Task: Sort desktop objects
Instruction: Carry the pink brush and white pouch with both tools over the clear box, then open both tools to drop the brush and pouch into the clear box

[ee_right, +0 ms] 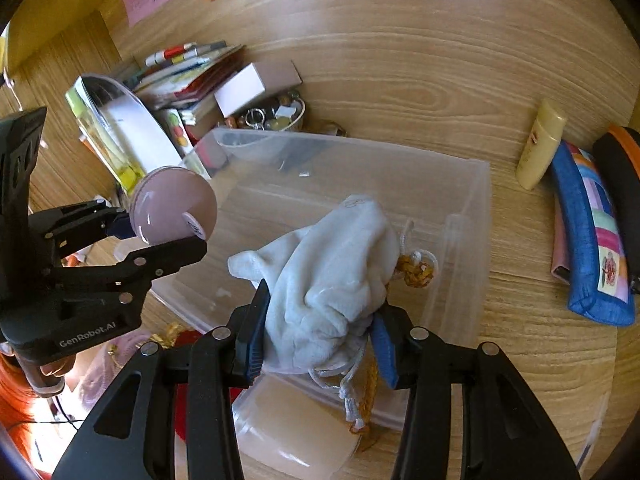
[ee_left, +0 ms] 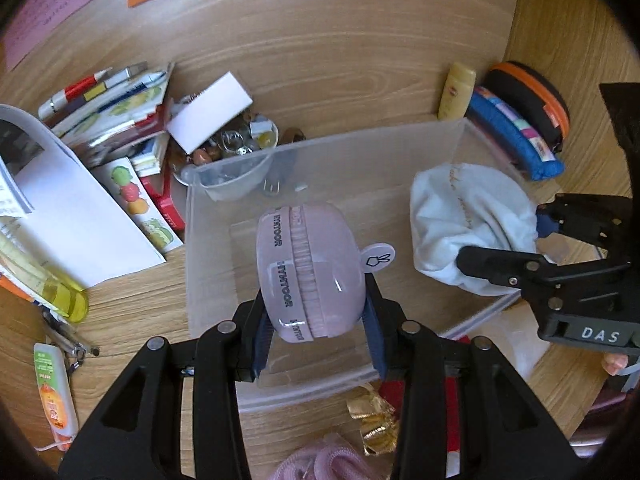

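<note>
Over the translucent plastic bin [ee_left: 460, 140] you hold both loads at once. Your left gripper [ee_left: 318, 340] has its jaws clamped on the pink round case [ee_left: 310, 272], seam running straight away from the jaws, above the bin's near-left part. Your right gripper [ee_right: 320, 340] has its jaws clamped on the white drawstring pouch [ee_right: 332, 268], which hangs over the bin's near-right side, cords trailing past the near rim. Judgement: both items lie directly above the bin floor, so the coming move is a short drop; neither load blocks the other, the two sitting side by side but apart. Beyond the bin's far-left corner sits a dish of small trinkets [ee_left: 236, 140] and a stack of booklets [ee_left: 120, 120]; right of the bin, on the counter, a blue patchwork pencil case [ee_right: 592, 248] and a yellow tube [ee_right: 540, 144].
</note>
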Motion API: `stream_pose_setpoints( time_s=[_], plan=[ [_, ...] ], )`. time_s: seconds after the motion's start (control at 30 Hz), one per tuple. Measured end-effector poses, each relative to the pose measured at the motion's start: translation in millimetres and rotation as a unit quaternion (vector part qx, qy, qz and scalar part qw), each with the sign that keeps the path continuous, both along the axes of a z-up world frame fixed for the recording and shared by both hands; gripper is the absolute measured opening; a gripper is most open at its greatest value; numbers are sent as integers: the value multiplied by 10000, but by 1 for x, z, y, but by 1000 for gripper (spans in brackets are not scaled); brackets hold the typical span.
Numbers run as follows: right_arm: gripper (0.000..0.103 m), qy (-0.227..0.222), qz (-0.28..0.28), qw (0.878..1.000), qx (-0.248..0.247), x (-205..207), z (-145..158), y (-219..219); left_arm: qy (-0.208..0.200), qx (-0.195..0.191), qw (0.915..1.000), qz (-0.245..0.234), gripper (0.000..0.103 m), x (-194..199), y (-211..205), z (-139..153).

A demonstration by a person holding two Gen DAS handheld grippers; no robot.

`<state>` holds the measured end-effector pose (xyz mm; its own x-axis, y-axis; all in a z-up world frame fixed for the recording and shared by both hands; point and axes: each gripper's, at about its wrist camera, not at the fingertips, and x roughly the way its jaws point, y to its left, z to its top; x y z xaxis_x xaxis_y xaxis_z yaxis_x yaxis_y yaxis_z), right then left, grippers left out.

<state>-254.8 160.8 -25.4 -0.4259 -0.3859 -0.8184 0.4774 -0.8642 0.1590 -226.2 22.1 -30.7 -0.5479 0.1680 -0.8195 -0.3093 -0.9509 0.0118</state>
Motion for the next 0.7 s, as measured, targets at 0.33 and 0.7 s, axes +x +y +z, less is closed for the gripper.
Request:
stream_pose_setpoints(
  time_s=[0.33,0.7],
  plan=[
    [51,52,42,9998,190,-1,-3,-12,-132,-95,9998,60,40,-6,4,-7],
    [67,536,10,9985,139,20,16,-2,78,-206,9997,64,50,9,8,6]
  ],
)
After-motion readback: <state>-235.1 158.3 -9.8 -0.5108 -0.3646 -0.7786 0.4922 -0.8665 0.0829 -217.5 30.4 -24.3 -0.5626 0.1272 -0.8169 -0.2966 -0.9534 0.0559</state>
